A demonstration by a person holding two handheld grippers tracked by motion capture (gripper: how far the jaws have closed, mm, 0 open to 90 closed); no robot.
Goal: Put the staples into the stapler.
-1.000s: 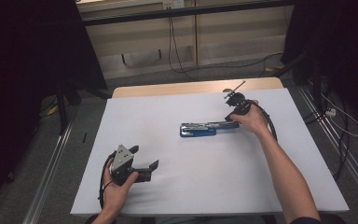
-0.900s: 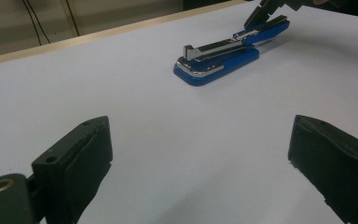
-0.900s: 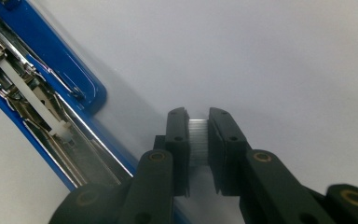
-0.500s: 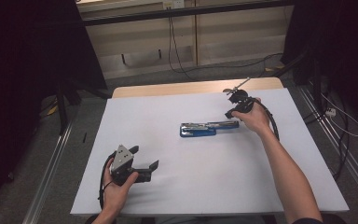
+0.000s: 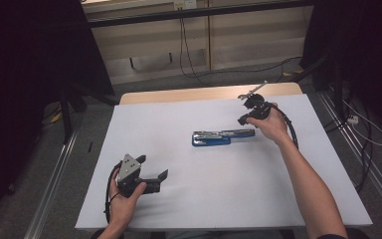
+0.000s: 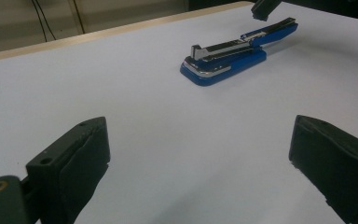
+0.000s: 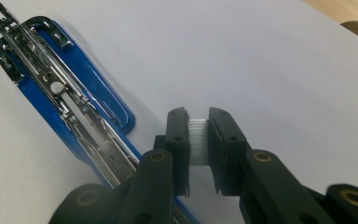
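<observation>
A blue stapler (image 5: 223, 137) lies swung open and flat in the middle of the white table (image 5: 204, 199), its metal staple channel (image 7: 65, 100) facing up. My right gripper (image 5: 243, 119) hovers just beyond the stapler's right end, shut on a short silvery strip of staples (image 7: 198, 140) pinched between its pads. The left gripper view shows the stapler (image 6: 223, 58) farther off, with a tip of the right gripper (image 6: 263, 7) above its far end. My left gripper (image 5: 154, 167) rests at the near left, held in a hand, open with nothing between its fingers (image 6: 70, 163).
A bare wooden strip (image 5: 204, 93) runs along the table's far edge. Metal rails (image 5: 54, 199) flank the table on both sides. Cables (image 5: 368, 134) lie on the floor to the right and behind.
</observation>
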